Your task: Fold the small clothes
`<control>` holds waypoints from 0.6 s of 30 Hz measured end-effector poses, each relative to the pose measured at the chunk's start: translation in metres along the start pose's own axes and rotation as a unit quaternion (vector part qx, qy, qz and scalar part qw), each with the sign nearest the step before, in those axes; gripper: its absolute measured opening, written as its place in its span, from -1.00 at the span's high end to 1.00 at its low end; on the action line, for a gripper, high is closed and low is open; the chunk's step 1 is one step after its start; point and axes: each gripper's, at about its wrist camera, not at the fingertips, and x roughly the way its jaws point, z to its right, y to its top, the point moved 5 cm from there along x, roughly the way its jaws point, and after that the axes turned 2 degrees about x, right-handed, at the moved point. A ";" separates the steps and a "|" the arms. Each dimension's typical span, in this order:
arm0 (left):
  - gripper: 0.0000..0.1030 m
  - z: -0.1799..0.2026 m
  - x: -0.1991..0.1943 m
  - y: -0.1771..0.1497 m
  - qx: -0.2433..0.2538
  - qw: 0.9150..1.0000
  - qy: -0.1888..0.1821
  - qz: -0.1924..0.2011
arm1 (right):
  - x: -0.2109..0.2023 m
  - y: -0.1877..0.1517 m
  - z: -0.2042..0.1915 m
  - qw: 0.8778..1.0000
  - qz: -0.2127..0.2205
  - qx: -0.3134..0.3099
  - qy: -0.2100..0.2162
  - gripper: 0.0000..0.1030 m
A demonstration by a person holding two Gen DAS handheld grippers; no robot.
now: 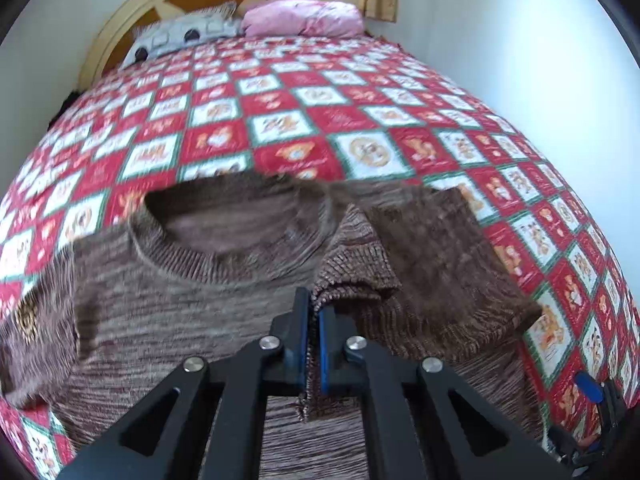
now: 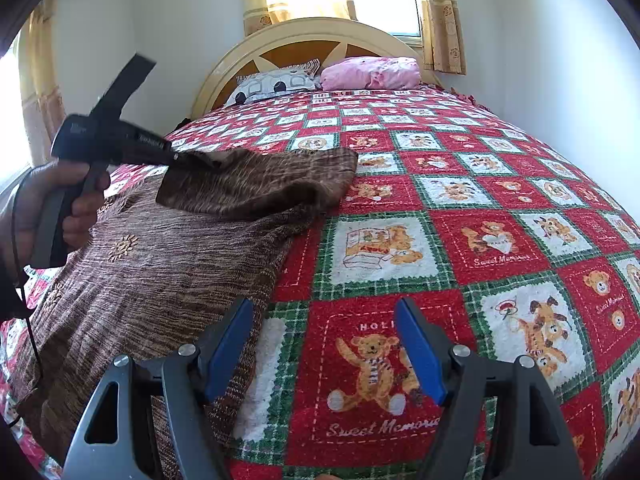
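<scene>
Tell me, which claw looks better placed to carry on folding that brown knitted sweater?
The left claw: it is shut on the ribbed sleeve cuff of the brown knitted sweater, lifted over its body. The right claw hangs open and empty over the red checked teddy-bear bedspread, beside the sweater's edge.

The left gripper [image 1: 315, 312] points steeply down, jaws clamped on a sleeve cuff [image 1: 352, 276]. At its four o'clock, the right gripper [image 2: 326, 344] hangs open, empty.

The brown knitted sweater [image 1: 192, 304] is motion-blurred and cut off at the left wrist view's lower edge, hiding its hem.
</scene>
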 end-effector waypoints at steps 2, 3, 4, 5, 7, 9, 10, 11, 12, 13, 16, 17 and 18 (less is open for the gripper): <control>0.91 -0.008 0.008 -0.005 -0.010 1.000 0.005 -0.010 | 0.001 -0.001 -0.001 1.000 -0.004 0.001 -0.001 -0.44; 0.91 -0.012 0.011 -0.008 -0.014 1.000 0.006 -0.014 | 0.002 -0.001 -0.001 1.000 -0.005 0.001 -0.001 -0.44; 0.91 -0.014 0.015 -0.011 -0.014 1.000 0.009 -0.018 | 0.002 0.000 0.000 1.000 -0.006 0.002 -0.001 -0.44; 0.91 -0.015 0.020 -0.015 -0.016 0.999 0.013 -0.025 | 0.003 0.000 0.000 1.000 -0.007 0.002 -0.001 -0.44; 0.91 -0.017 0.027 -0.021 -0.021 0.999 0.018 -0.033 | 0.003 -0.001 0.000 1.000 -0.009 0.002 -0.001 -0.44; 0.79 -0.020 0.030 -0.023 -0.026 0.999 0.026 -0.026 | 0.003 -0.001 0.000 1.000 -0.010 0.003 -0.001 -0.44; 0.77 -0.020 0.029 -0.023 -0.025 0.999 0.030 -0.022 | 0.003 -0.001 0.000 1.000 -0.010 0.002 -0.001 -0.44; 0.76 -0.021 0.028 -0.023 -0.025 0.999 0.031 -0.017 | 0.003 -0.002 0.001 1.000 -0.011 0.002 -0.001 -0.44; 0.67 -0.022 0.026 -0.021 -0.026 0.999 0.032 -0.010 | 0.003 -0.002 0.001 1.000 -0.012 0.002 -0.001 -0.44; 0.55 -0.025 0.025 -0.020 -0.032 0.999 0.039 -0.007 | 0.004 -0.002 0.001 1.000 -0.012 0.002 -0.001 -0.44; -0.15 -0.043 0.027 -0.020 -0.050 0.996 0.079 -0.003 | 0.004 -0.002 0.001 1.000 -0.013 0.002 -0.002 -0.44; -0.18 -0.049 0.028 -0.021 -0.052 0.994 0.098 -0.006 | 0.004 -0.002 0.001 1.000 -0.013 0.002 -0.002 -0.44; -0.18 -0.056 0.031 -0.023 -0.057 0.991 0.116 -0.013 | 0.004 -0.002 0.001 1.000 -0.013 0.002 -0.002 -0.44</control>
